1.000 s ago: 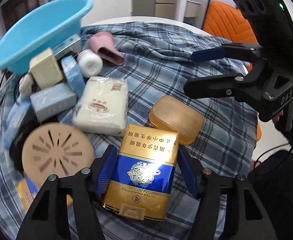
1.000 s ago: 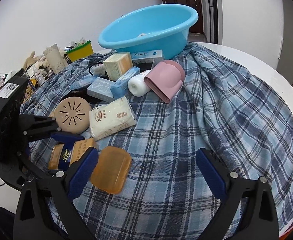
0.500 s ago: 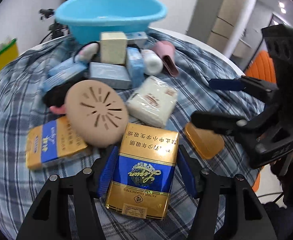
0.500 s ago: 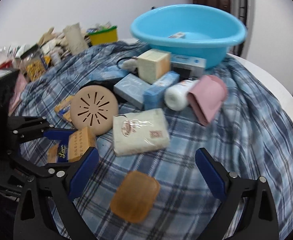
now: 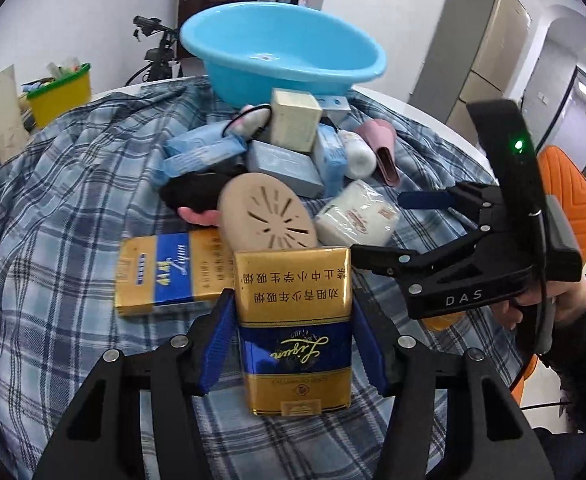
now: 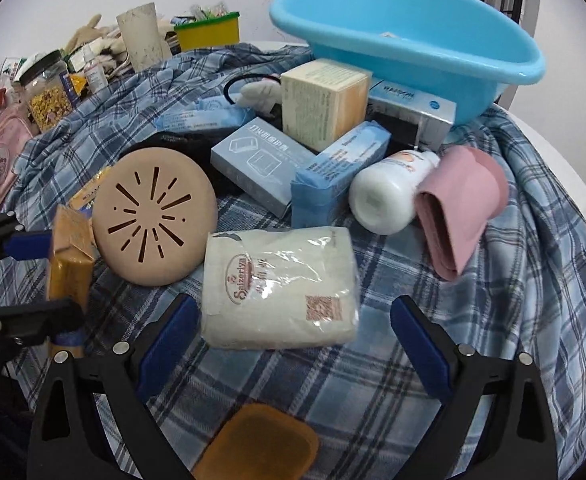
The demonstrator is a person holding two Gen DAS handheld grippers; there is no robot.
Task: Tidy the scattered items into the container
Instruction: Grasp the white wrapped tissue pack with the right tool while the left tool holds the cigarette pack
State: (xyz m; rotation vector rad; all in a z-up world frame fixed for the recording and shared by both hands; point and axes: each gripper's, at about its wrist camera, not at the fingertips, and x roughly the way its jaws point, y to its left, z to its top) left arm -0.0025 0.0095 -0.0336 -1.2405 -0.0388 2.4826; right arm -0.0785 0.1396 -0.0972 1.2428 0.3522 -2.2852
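**Left has the cigarette pack, right lines up on the tissue pack**

We see the left gripper (image 5: 293, 344) with its jaws just closing in on the gold-and-blue cigarette pack (image 5: 295, 328); both blue pads (image 5: 219, 342) now sit against the pack's sides and it looks lifted clear of the plaid cloth (image 5: 53, 200). A second ago the same pack sat between looser jaws and the view was rolled to the left; now the blue basin (image 5: 281, 52) stands dead ahead at the far edge of the table. We judge this as grasp done and carry to the basin about to start.

The right gripper (image 6: 293, 344) is spread wide and empty, its pads either side of the near end of the white tissue pack (image 6: 281, 288) without touching it. A second ago it hung over bare cloth beside the amber soap case (image 6: 261, 444), which now lies under the jaws at the bottom edge. We read the tissue pack as the next pick.

Nearly all clutter is outside the basin: a tan vented disc (image 6: 155, 216), a second cigarette pack (image 5: 173, 272), boxes, a white bottle (image 6: 389, 196), a pink roll (image 6: 461, 208).

Hard to tell: one small item lies inside the basin, too small to name. A black object behind the disc is mostly covered. The soap case is cut off by the frame.
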